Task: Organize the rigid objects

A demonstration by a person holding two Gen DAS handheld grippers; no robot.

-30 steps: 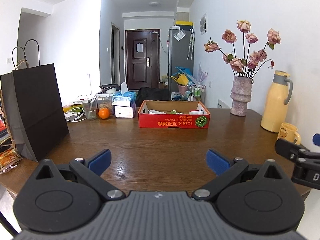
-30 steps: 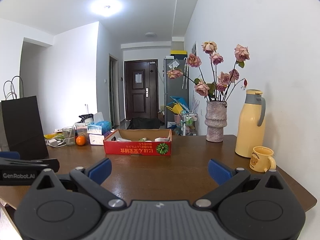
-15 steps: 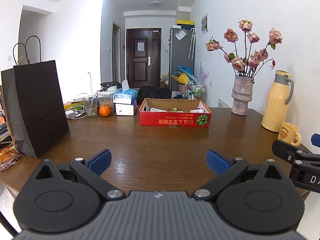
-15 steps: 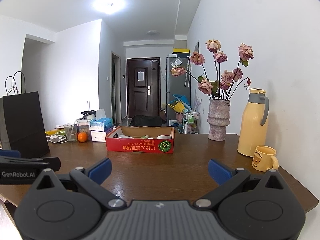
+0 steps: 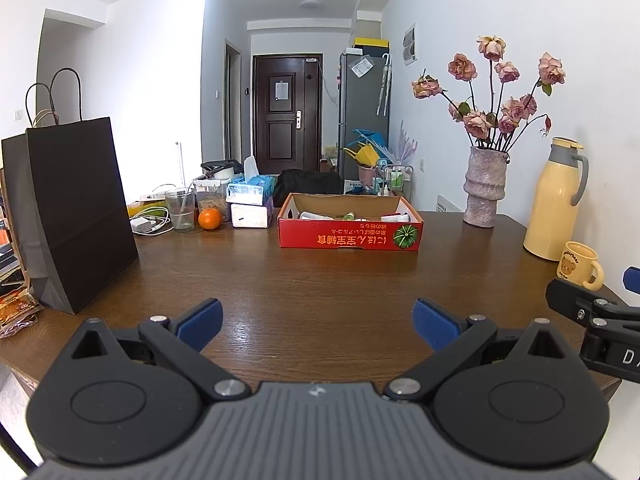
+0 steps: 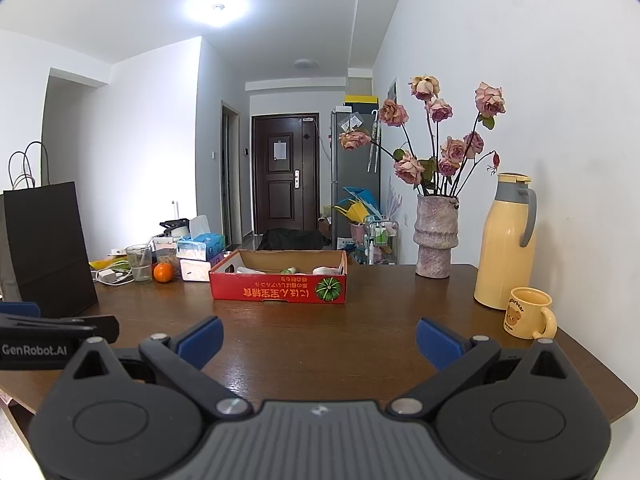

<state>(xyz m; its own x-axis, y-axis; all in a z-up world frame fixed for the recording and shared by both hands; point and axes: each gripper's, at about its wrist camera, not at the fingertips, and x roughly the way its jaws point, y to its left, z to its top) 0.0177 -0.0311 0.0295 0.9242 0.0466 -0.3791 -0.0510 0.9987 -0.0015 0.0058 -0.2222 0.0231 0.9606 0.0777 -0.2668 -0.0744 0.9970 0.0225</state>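
Observation:
A red cardboard box (image 5: 349, 236) (image 6: 280, 292) sits mid-table with a few small items lying inside, partly hidden by its wall. A yellow bear mug (image 5: 578, 266) (image 6: 528, 318) stands at the right edge beside a yellow thermos jug (image 5: 558, 204) (image 6: 506, 244). An orange (image 5: 209, 218) (image 6: 163, 272) and a glass (image 5: 179, 209) (image 6: 139, 263) stand at the back left. My left gripper (image 5: 318, 318) is open and holds nothing above the near table edge. My right gripper (image 6: 320, 338) is open too, with nothing in it, well short of the box.
A tall black paper bag (image 5: 76, 208) (image 6: 44, 248) stands at the left. A vase of dried roses (image 5: 484, 192) (image 6: 436, 236) is at the back right. Tissue packs (image 5: 250, 192), a charger with cables (image 5: 146, 222) and snack packets (image 5: 16, 308) crowd the left. The wooden table (image 5: 320, 280) spans both views.
Both grippers have risen and tilted slightly, so the table and its objects sit a little lower in each view. Their jaws stayed open.

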